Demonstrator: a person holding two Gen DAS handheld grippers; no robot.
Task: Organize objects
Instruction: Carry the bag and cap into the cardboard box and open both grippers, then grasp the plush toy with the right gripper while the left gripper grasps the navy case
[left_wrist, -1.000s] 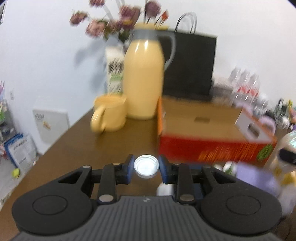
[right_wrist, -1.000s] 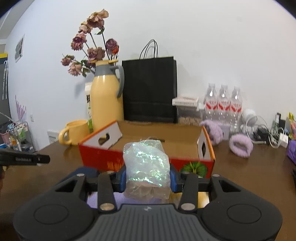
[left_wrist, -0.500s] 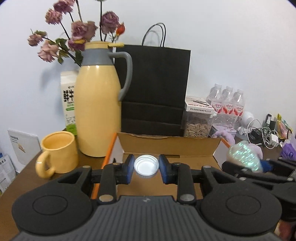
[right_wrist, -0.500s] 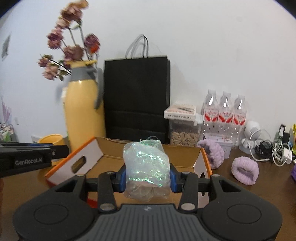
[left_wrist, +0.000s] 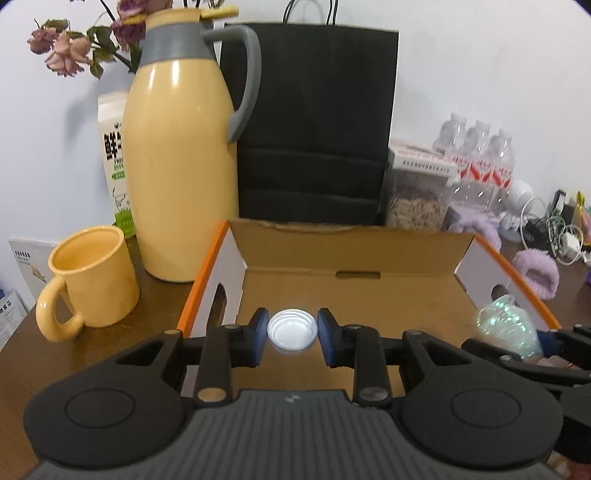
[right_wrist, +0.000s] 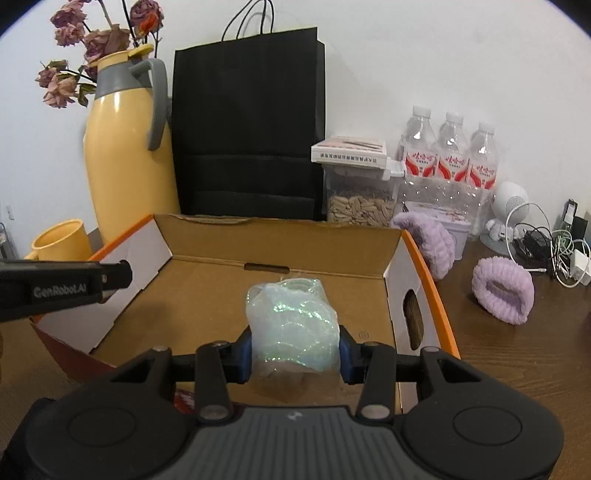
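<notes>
Both claws, the left (left_wrist: 292, 331) and the right (right_wrist: 295, 345), have moved over the open cardboard box (right_wrist: 280, 236).

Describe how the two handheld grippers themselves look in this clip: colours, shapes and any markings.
Both are alike: the left gripper and right gripper have matte black linkage arms with silver pivot pins, blue pads on the fingers, two round black discs and a ribbed grey centre plate bearing a small logo. The left one's side reads "GenRobot.AI" in the right wrist view. No cables, sleeves or hands are visible.

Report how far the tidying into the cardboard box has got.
Done: nothing visible in the cardboard box yet. In hand: left gripper holds a white cap, right gripper an iridescent bag, both over it. Left: release both; purple bands remain outside.
</notes>
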